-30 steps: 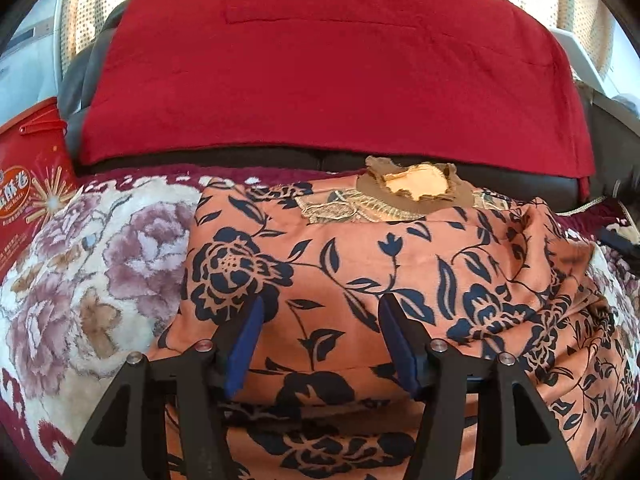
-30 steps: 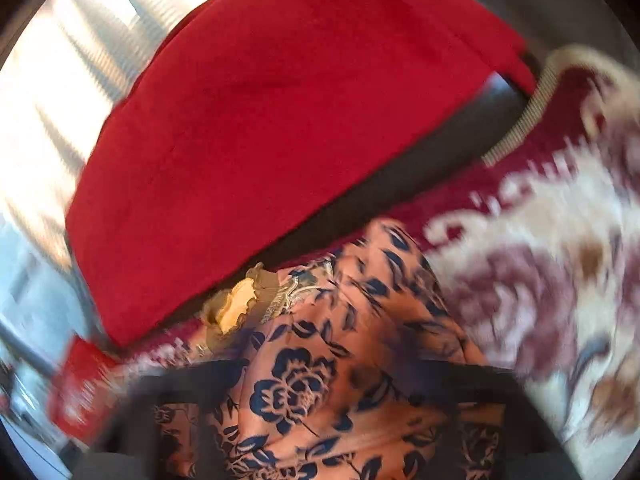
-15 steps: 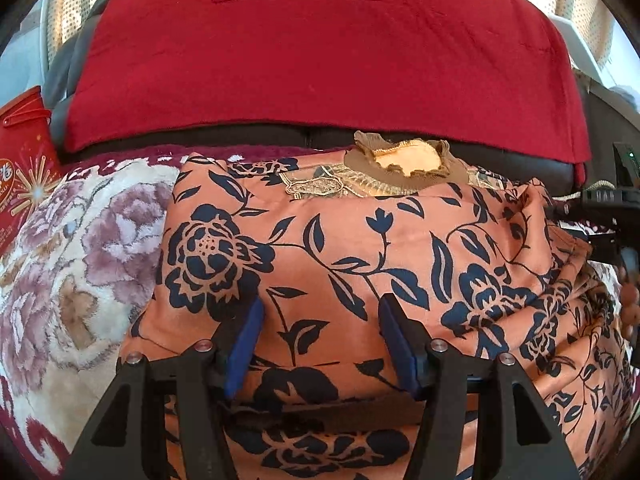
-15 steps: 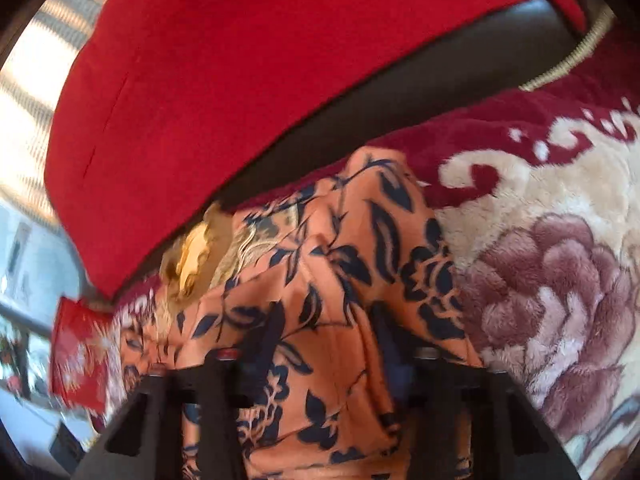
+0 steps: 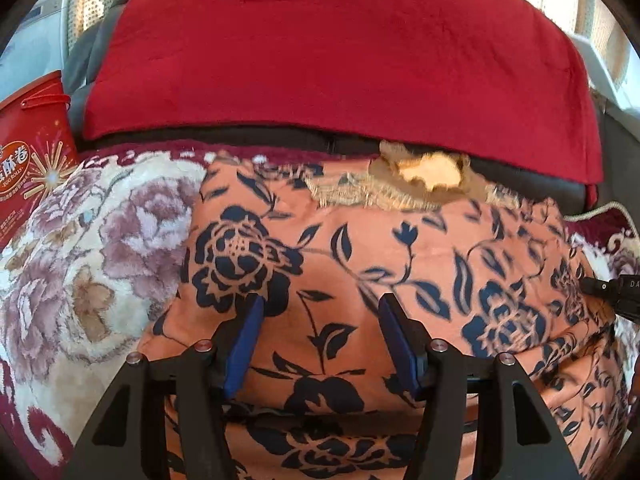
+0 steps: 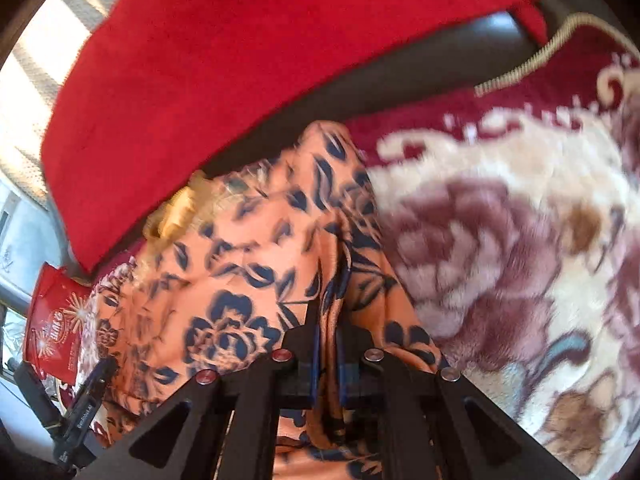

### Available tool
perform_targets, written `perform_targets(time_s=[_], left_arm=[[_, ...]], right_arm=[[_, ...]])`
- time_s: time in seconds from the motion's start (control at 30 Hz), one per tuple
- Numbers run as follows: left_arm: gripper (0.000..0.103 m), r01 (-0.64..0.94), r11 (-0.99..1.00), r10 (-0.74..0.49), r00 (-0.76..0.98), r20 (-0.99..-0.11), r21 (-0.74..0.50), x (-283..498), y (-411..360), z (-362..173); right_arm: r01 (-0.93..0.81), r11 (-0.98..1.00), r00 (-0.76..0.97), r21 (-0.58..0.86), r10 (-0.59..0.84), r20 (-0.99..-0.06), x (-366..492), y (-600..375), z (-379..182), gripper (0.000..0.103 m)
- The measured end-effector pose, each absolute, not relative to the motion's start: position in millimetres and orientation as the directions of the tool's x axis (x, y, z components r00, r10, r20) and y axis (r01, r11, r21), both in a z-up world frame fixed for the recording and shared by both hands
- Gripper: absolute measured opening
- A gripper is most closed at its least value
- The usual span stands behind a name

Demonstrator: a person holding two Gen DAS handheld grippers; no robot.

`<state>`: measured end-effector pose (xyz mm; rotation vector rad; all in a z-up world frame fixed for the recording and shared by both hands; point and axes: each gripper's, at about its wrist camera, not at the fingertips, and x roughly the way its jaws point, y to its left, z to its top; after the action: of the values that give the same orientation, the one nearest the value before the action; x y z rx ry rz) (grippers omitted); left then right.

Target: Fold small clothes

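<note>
Left tongs [image 5: 320,336] stand wide apart over the orange floral garment [image 5: 360,264], gripping nothing. Right tongs [image 6: 326,344] are nearly closed on a raised ridge of the garment's edge, cloth pinched between them.

The garment lies spread on the floral blanket [image 5: 80,248], its frilled neckline [image 5: 424,172] at 12 o'clock in the left view, against the dark sofa back under the red cover [image 5: 320,60].

Step in hand, as we judge it: a side fold, with the right edge gathered and ready to carry across. Next move calls for lifting that edge toward 9 o'clock while the left tongs pin or take the near hem.

Edges: the left edge lies straight; the right side at 3 o'clock is rumpled. Bare blanket lies at 9 o'clock, ending at the red box [image 5: 28,168]; the sofa back closes off 12 o'clock.
</note>
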<state>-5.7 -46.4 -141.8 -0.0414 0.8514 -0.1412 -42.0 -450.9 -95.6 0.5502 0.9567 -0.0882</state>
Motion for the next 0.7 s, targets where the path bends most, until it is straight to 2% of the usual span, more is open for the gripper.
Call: perform_targets(time_s=[0.1, 0.2, 0.27, 0.3, 0.33, 0.47, 0.5, 0.53, 0.6, 0.7], left_arm=[[0.061, 0.117, 0.990, -0.133, 0.624, -0.770, -0.077, -5, -49, -147], [0.061, 0.122, 0.990, -0.132, 0.636, -0.760, -0.069, -6, -52, -145], [0.063, 0.130, 0.989, -0.137, 0.642, -0.755, -0.070, -7, -53, -143], [0.064, 0.129, 0.989, -0.137, 0.642, -0.754, -0.070, -7, -53, -143], [0.065, 0.126, 0.990, -0.133, 0.643, -0.754, -0.068, -6, -52, -143], [0.067, 0.109, 0.992, -0.119, 0.650, -0.750, -0.063, -3, -48, -144], [0.069, 0.113, 0.992, -0.120, 0.638, -0.761, -0.062, -1, -48, -148], [0.071, 0.115, 0.992, -0.114, 0.622, -0.774, -0.054, 2, -49, -152], [0.072, 0.135, 0.991, -0.083, 0.606, -0.792, 0.000, 4, -56, -161], [0.072, 0.155, 0.987, -0.069, 0.626, -0.777, 0.037, -4, -59, -156]], right_arm=[[0.382, 0.796, 0.604, 0.470, 0.169, -0.779, -50, -456, -86, 0.012], [0.434, 0.762, 0.655, 0.480, 0.099, -0.749, -64, -467, -62, 0.019], [0.405, 0.768, 0.702, 0.497, 0.088, -0.707, -69, -463, -48, 0.038], [0.382, 0.778, 0.718, 0.499, 0.090, -0.691, -70, -458, -45, 0.069], [0.339, 0.802, 0.733, 0.491, 0.102, -0.673, -68, -445, -41, 0.083], [0.208, 0.877, 0.711, 0.433, 0.169, -0.683, -46, -407, -47, 0.080], [0.209, 0.891, 0.678, 0.403, 0.165, -0.716, -35, -400, -56, 0.077], [0.212, 0.897, 0.645, 0.389, 0.170, -0.745, -25, -394, -67, 0.069], [0.232, 0.895, 0.585, 0.382, 0.185, -0.789, -10, -393, -89, 0.067], [0.223, 0.889, 0.623, 0.400, 0.185, -0.760, -17, -395, -79, 0.067]])
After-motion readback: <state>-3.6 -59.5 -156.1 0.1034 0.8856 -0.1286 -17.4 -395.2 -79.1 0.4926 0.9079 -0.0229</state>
